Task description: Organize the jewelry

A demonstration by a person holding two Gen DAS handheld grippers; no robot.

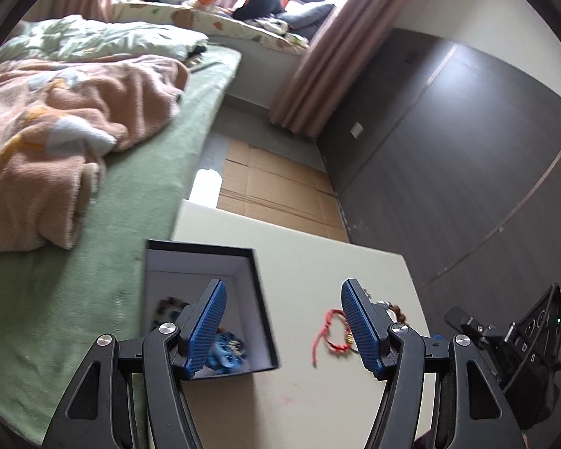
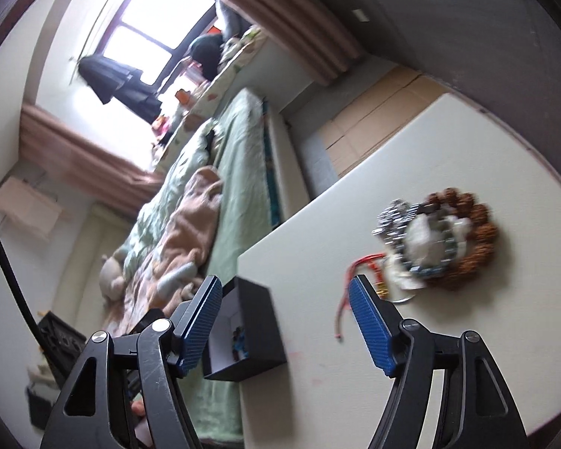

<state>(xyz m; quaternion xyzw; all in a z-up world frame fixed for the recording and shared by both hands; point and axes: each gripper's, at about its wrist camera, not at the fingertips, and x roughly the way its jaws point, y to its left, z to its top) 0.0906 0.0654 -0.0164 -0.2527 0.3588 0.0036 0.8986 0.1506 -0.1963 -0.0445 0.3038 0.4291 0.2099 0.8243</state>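
On white table (image 2: 411, 336): brown bead bracelet (image 2: 478, 247) ringing silver chain – red cord (image 1: 331, 331) beside; both tools wide, empty.

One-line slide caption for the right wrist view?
Open right gripper hovers empty over a white table, between a dark box holding blue jewelry and a bracelet pile with a red cord.

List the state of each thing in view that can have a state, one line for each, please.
Box: open, no lid on it, upright on the table, jewelry inside.
Blue jewelry: lying in the box.
Red cord: loose on the table, outside the box.
Bead pile: heaped on the table, outside the box.
Left tool: open, empty.
Right tool: open, empty.
Curtains: drawn aside.
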